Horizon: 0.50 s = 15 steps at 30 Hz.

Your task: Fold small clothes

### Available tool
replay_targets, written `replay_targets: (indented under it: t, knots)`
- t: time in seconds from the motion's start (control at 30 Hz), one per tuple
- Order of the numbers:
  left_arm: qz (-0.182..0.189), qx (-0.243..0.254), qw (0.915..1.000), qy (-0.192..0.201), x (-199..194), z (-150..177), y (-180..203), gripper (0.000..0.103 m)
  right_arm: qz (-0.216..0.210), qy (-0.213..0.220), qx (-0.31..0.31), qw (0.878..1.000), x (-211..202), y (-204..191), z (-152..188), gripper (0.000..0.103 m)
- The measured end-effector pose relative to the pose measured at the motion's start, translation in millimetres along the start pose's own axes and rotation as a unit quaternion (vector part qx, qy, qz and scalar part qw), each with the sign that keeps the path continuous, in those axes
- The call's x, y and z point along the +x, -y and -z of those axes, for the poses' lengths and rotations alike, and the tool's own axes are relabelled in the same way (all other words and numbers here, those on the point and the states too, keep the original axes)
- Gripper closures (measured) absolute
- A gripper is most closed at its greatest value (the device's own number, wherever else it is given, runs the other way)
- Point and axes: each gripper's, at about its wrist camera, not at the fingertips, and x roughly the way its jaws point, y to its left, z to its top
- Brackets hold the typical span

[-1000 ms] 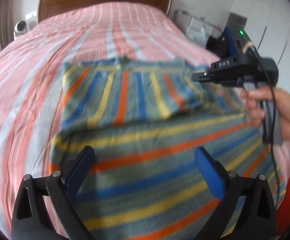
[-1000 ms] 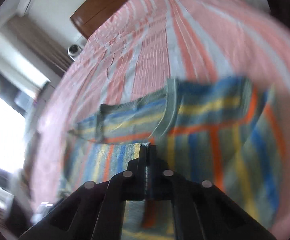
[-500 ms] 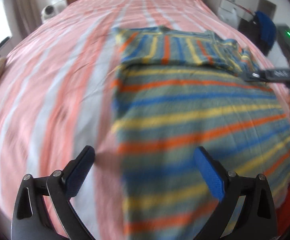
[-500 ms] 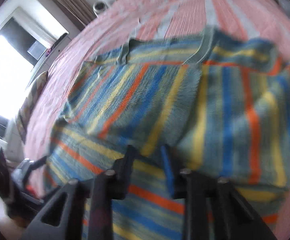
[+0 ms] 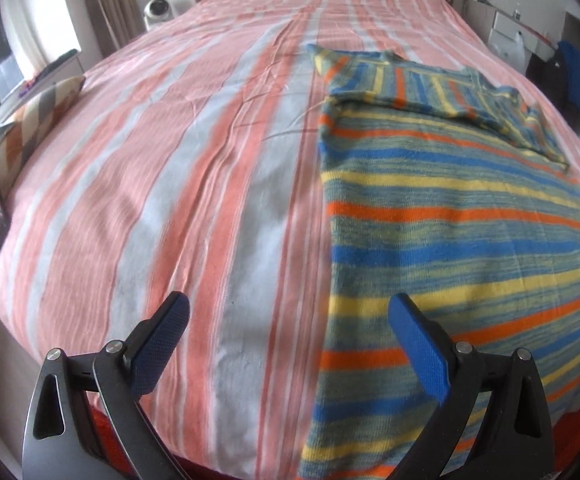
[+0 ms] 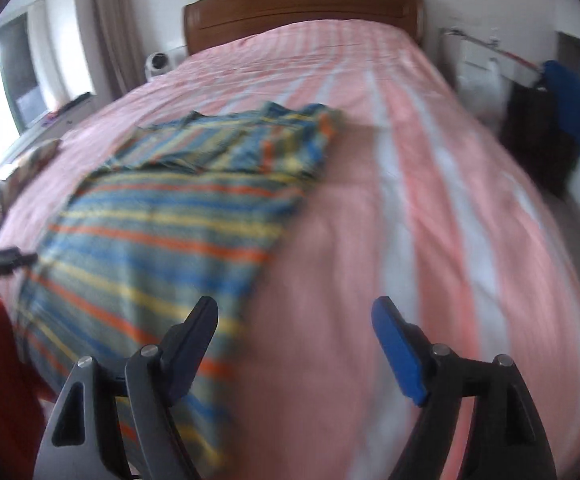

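Lying flat on the bed (image 5: 218,184), the striped sweater (image 5: 461,240) w/ sleeves folded in could be dragged askew if one near corner is snagged alone; left gripper (image 5: 290,320) is held wide open & empty, right gripper (image 6: 295,320) has just been opened, nothing between.

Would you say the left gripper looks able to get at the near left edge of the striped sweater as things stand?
Probably yes. The left gripper is open and empty, and the striped sweater lies flat on the bed with its edge running between the fingers. Nothing lies on the bedsheet in between.
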Motion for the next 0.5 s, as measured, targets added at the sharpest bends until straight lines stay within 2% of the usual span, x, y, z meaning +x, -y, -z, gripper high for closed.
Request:
replay_targets:
  t: [0.07,0.17,0.33,0.43,0.5]
  knots:
    - [-0.002,0.002,1.0000,0.001,1,-3,1,0.003,0.015,-0.006,0.000,1.000,2,-2,11,0.024]
    - [-0.012,0.009,0.9999,0.004,0,-3,4,0.003,0.015,-0.016,0.012,1.000,9,-4,21,0.024]
    - [-0.024,0.020,0.9995,0.012,-4,-1,6,0.003,0.015,-0.011,0.015,1.000,16,-12,20,0.024]
    - [-0.011,0.016,0.9997,0.012,-6,0,3,0.003,0.012,-0.007,0.013,1.000,15,-17,20,0.024]
    - [0.020,0.011,0.9997,0.003,-10,5,-5,0.003,0.010,-0.006,0.008,1.000,9,-19,20,0.024]
